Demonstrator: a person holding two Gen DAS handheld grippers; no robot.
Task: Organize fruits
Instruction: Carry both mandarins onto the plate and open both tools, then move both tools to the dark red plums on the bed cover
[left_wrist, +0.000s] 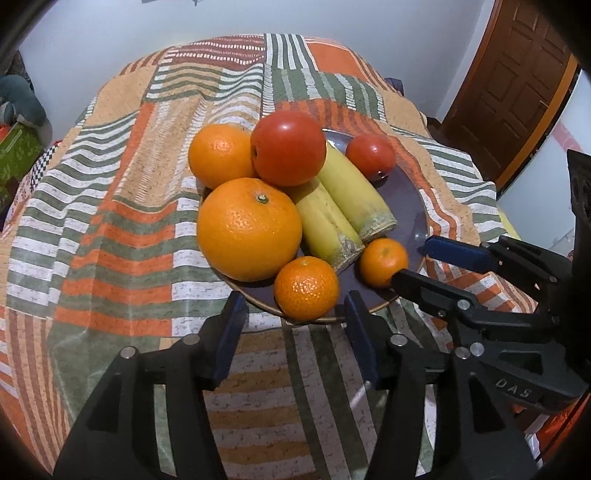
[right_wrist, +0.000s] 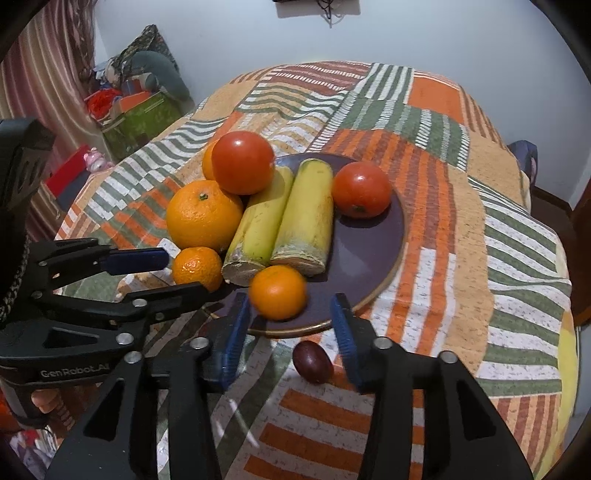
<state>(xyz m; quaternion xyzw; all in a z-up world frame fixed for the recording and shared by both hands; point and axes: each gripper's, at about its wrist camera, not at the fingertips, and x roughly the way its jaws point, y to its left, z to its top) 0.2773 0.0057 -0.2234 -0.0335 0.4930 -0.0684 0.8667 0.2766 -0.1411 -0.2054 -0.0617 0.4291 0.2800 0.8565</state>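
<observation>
You hold both tools, left (left_wrist: 291, 328) and right (right_wrist: 291, 332), part open and empty at the plate's (right_wrist: 369, 251) near rim, probably because the dark plum (right_wrist: 313, 362) lies off it on the table (right_wrist: 461, 258).

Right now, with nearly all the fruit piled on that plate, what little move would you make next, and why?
Probably lower the right gripper over the small dark fruit and close on it. It lies alone on the tablecloth, just off the plate's rim, between that gripper's open jaws, while the other fruit sits on or against the plate.
</observation>
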